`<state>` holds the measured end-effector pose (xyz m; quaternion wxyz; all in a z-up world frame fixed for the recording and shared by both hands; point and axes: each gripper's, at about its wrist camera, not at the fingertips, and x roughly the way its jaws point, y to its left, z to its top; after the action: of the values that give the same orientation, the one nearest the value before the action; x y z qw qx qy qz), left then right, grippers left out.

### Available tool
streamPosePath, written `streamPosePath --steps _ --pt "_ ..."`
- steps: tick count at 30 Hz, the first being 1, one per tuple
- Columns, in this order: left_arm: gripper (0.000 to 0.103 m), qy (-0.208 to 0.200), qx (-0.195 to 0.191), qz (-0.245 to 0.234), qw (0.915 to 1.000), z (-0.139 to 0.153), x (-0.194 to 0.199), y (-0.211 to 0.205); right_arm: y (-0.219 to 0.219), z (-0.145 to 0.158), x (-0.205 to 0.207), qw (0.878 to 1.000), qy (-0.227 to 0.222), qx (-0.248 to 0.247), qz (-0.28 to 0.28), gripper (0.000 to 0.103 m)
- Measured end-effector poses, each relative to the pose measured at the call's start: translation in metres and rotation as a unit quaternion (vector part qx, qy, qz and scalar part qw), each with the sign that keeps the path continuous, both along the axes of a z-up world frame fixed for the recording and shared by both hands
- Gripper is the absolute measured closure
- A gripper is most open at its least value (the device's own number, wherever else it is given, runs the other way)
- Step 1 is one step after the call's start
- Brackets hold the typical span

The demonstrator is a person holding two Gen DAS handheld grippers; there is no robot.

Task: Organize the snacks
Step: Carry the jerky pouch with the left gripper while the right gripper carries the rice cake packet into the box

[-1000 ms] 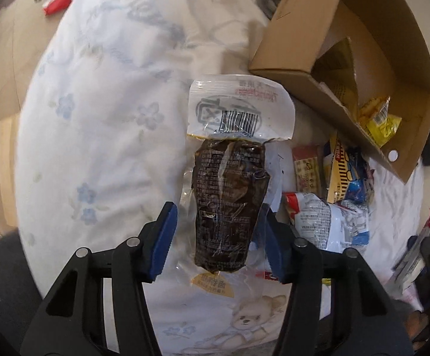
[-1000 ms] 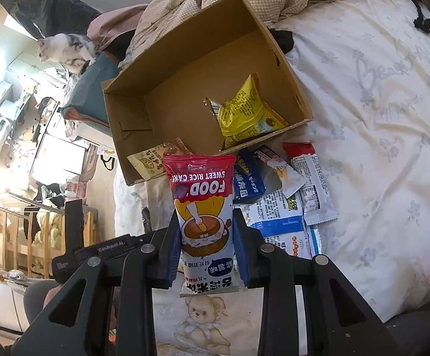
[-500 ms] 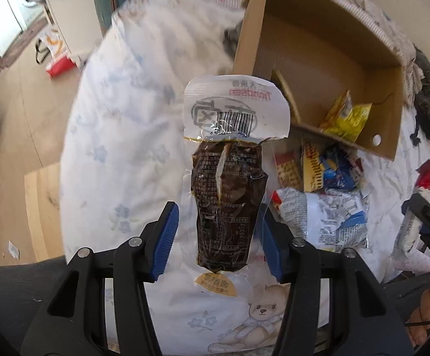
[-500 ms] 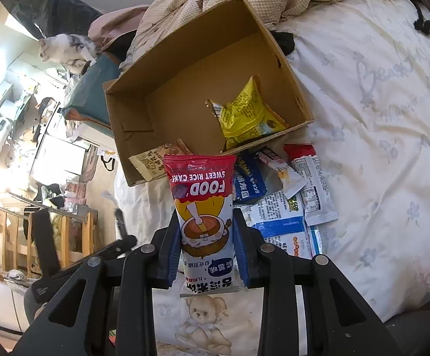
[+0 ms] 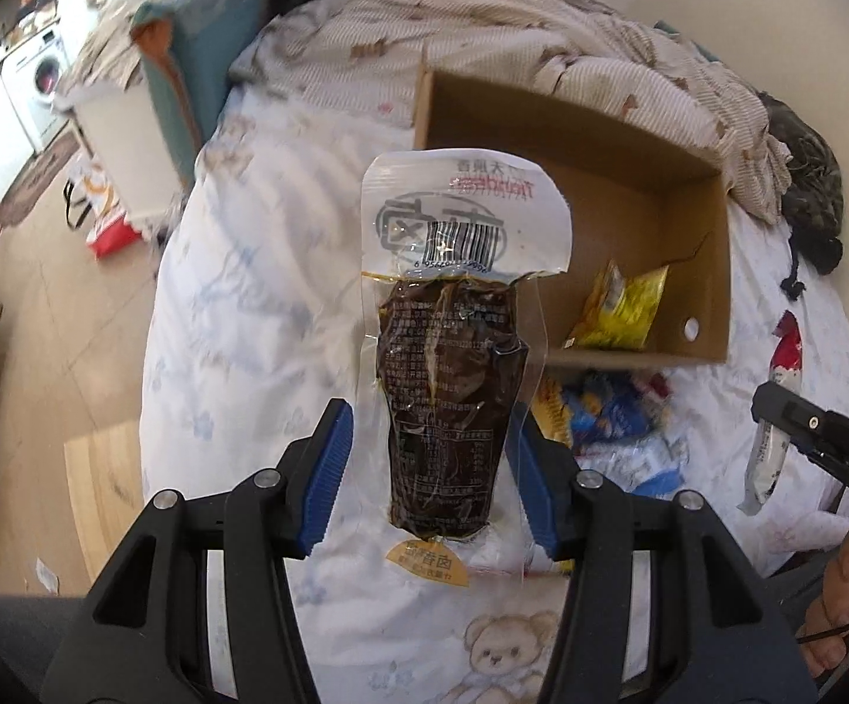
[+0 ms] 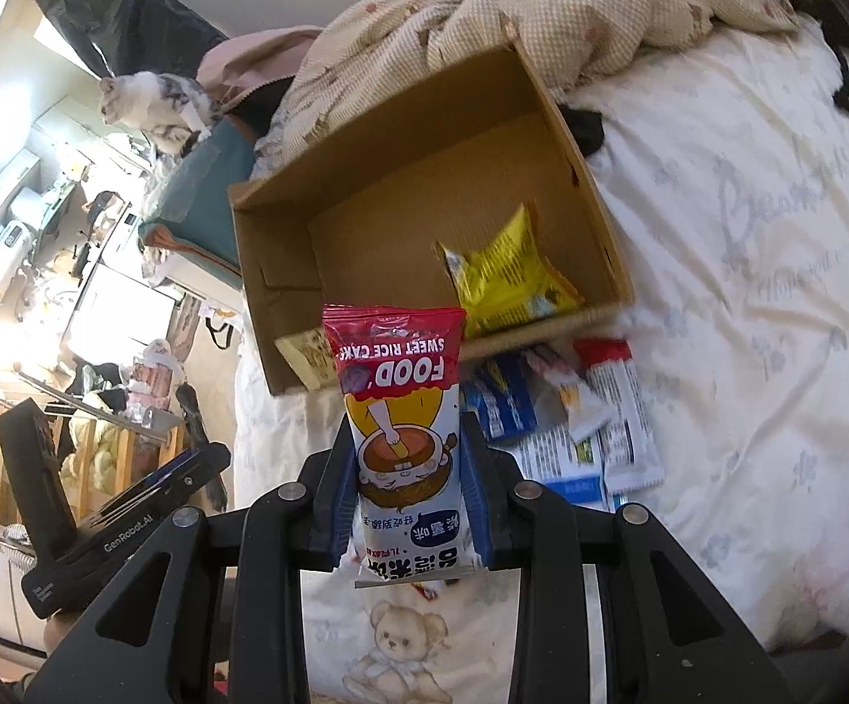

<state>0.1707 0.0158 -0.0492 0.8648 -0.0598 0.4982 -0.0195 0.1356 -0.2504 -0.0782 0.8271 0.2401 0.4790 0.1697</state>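
Left hand-held gripper (image 5: 433,472): blue pads astride a clear vacuum pouch of dark brown food (image 5: 454,387), held up above the bed (image 5: 248,305), barcode end outward; pad contact with the film uncertain, grip cannot be judged.

Right hand-held gripper (image 6: 407,490): clamped on a red-topped sweet rice cake packet (image 6: 401,410), upright, print inverted.

Cardboard box (image 6: 424,188): open, lying on the bed, holding a yellow snack bag (image 6: 506,276).

Loose snack packets (image 6: 577,428): scattered on the bed sheet just beside the box's near wall.

Cat (image 6: 155,102): perched on furniture beyond the bed.
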Motion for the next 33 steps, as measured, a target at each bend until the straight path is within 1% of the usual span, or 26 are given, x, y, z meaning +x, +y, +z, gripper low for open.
streamPosePath --steps 4,5,6,8,13,17,19,21,22,24,26,27,28,30,33 --pt "0.054 -0.018 0.01 -0.004 0.9998 0.008 0.021 -0.008 -0.003 0.001 0.01 1.0 -0.004 0.005 -0.004 0.07" --pt "0.054 -0.02 0.005 -0.007 0.9998 0.009 0.027 -0.009 -0.003 0.002 0.014 1.0 -0.004 0.004 -0.005 0.07" --pt "0.054 -0.02 -0.009 -0.012 0.9997 0.011 0.036 -0.01 -0.004 0.002 0.018 1.0 -0.005 0.003 -0.005 0.07" --pt "0.054 -0.023 -0.015 -0.015 0.9995 0.013 0.049 -0.011 -0.005 0.002 0.025 1.0 -0.006 0.003 -0.008 0.07" --pt "0.054 -0.046 0.012 -0.024 0.9986 0.014 0.075 -0.023 -0.004 0.003 0.046 1.0 -0.012 0.0 -0.008 0.07" --pt "0.054 -0.049 0.03 -0.037 0.9977 0.001 0.09 -0.035 0.001 0.005 0.065 1.0 -0.022 -0.015 -0.003 0.07" --pt "0.054 -0.044 0.033 -0.042 0.9976 -0.008 0.096 -0.038 0.005 0.004 0.074 0.999 -0.027 -0.027 0.001 0.07" --pt "0.054 -0.033 0.014 -0.047 0.9983 -0.019 0.103 -0.039 0.01 0.001 0.086 0.999 -0.027 -0.035 0.006 0.07" --pt "0.054 -0.02 0.002 -0.046 0.9987 -0.028 0.108 -0.038 0.014 -0.002 0.092 0.999 -0.025 -0.038 0.01 0.07" --pt "0.054 -0.005 0.001 -0.039 0.9992 -0.04 0.116 -0.038 0.019 -0.009 0.102 0.999 -0.019 -0.04 0.017 0.07" --pt "0.053 -0.008 0.004 -0.041 0.9991 -0.047 0.121 -0.041 0.025 -0.016 0.111 0.999 -0.013 -0.047 0.022 0.07" --pt "0.055 -0.007 0.002 -0.045 0.999 -0.049 0.123 -0.042 0.026 -0.019 0.114 0.998 -0.01 -0.05 0.024 0.07" --pt "0.055 -0.007 -0.003 -0.046 0.9989 -0.05 0.124 -0.043 0.029 -0.023 0.118 0.998 -0.006 -0.053 0.026 0.07" --pt "0.055 -0.006 -0.026 -0.045 0.9987 -0.05 0.125 -0.042 0.031 -0.031 0.123 0.998 0.004 -0.053 0.029 0.07" --pt "0.055 -0.021 -0.016 -0.039 0.9989 -0.041 0.125 -0.043 0.035 -0.043 0.129 0.997 0.021 -0.06 0.032 0.07"
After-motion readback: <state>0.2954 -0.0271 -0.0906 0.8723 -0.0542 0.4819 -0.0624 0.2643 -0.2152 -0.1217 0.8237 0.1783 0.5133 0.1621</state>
